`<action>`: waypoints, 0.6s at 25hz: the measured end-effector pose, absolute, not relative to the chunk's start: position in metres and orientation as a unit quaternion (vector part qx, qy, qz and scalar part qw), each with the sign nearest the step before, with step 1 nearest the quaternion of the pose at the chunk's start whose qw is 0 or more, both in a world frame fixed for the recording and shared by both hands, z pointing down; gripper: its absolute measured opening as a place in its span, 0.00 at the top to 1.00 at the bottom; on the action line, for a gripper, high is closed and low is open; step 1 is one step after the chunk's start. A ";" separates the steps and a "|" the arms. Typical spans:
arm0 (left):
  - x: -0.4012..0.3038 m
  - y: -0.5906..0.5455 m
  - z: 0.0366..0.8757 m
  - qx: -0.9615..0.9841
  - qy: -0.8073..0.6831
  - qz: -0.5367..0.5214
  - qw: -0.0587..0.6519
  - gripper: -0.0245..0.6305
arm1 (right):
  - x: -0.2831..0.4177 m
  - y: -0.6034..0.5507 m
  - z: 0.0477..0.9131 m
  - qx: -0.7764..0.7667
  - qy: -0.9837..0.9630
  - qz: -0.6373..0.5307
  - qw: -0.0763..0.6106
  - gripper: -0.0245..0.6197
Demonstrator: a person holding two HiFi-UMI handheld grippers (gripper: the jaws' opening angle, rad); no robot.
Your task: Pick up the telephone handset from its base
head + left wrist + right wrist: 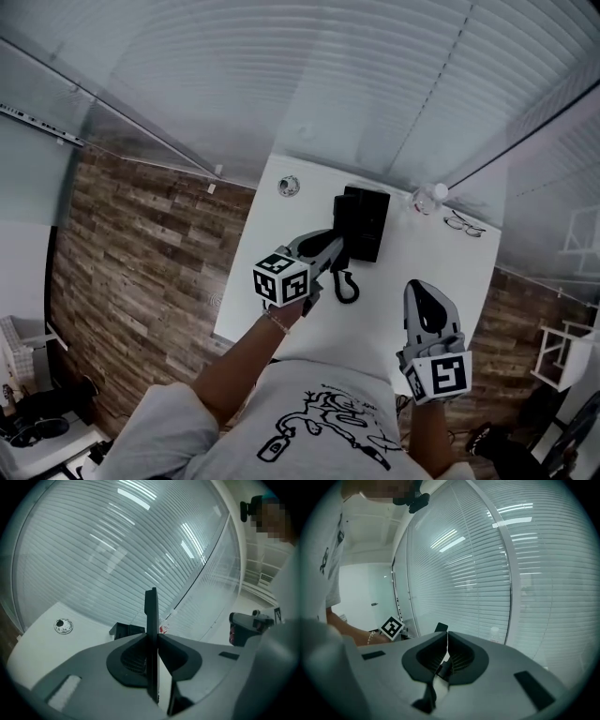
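The black telephone base (364,221) sits at the far middle of the white table (272,244). My left gripper (330,249) hovers just in front of the base and is shut on the black handset (151,607). In the left gripper view the handset stands edge-on as a thin upright slab between the pads, above the base (126,630). The coiled cord (345,286) hangs down to the table under the gripper. My right gripper (427,302) is held over the table's near right part, jaws shut (446,638), nothing between them.
A small round metal thing (289,185) lies at the far left corner of the table. A small bottle (427,197) and a pair of glasses (464,225) lie at the far right. Window blinds stand behind the table, with wood floor to its left.
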State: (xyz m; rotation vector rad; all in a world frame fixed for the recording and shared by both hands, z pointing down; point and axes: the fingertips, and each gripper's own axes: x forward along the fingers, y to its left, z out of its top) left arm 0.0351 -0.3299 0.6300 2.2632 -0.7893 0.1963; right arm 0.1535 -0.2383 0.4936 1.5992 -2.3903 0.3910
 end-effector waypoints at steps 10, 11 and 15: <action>0.029 -0.271 0.528 0.905 -0.290 0.021 0.310 0.86 | 0.150 -0.204 0.442 0.554 -0.822 0.084 0.099 0.95; 0.028 -0.266 0.518 0.908 -0.289 0.015 0.303 0.86 | 0.150 -0.202 0.437 0.555 -0.822 0.078 0.096 0.95; 0.025 -0.247 0.484 0.917 -0.283 -0.007 0.280 0.86 | 0.147 -0.190 0.421 0.558 -0.823 0.060 0.086 0.95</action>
